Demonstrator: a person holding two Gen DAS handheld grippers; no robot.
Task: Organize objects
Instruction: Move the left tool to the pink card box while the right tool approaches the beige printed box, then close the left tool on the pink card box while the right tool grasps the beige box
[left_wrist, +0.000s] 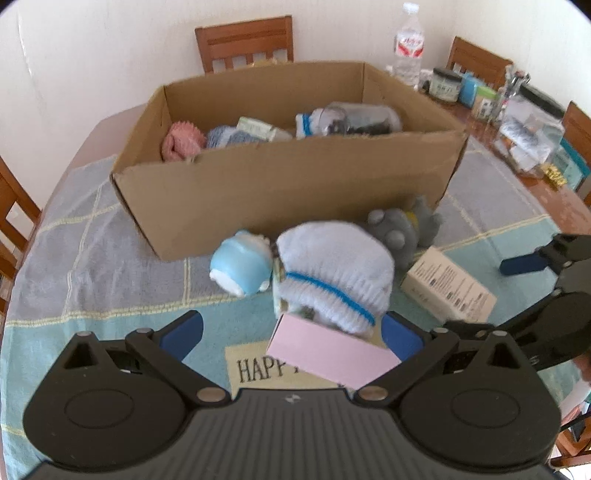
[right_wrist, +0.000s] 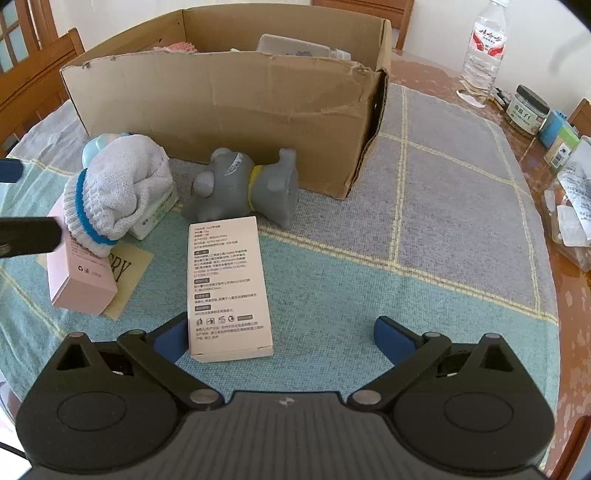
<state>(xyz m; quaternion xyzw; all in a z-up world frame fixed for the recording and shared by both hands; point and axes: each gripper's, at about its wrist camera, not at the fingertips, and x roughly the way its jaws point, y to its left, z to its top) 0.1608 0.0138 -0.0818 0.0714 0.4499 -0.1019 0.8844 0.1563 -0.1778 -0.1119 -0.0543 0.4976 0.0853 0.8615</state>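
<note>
An open cardboard box (left_wrist: 288, 184) (right_wrist: 229, 103) holds socks, a clear jar and small packs. In front of it lie a blue toy (left_wrist: 240, 262), a white sock with a blue band (left_wrist: 332, 266) (right_wrist: 118, 192), a grey toy (left_wrist: 402, 229) (right_wrist: 247, 184), a pink box (left_wrist: 332, 354) (right_wrist: 83, 280) and a white printed box (left_wrist: 447, 291) (right_wrist: 227, 280). My left gripper (left_wrist: 291, 336) is open, and the pink box lies between its fingers near the right pad. My right gripper (right_wrist: 282, 339) is open, with the white box's near end by its left pad.
A checked cloth (right_wrist: 406, 258) covers the wooden table. A water bottle (right_wrist: 482, 55), jars (right_wrist: 526, 110) and plastic containers (left_wrist: 532, 140) crowd the right side. Wooden chairs (left_wrist: 245, 42) stand around the table. A small green-white pack (right_wrist: 155, 214) lies under the sock.
</note>
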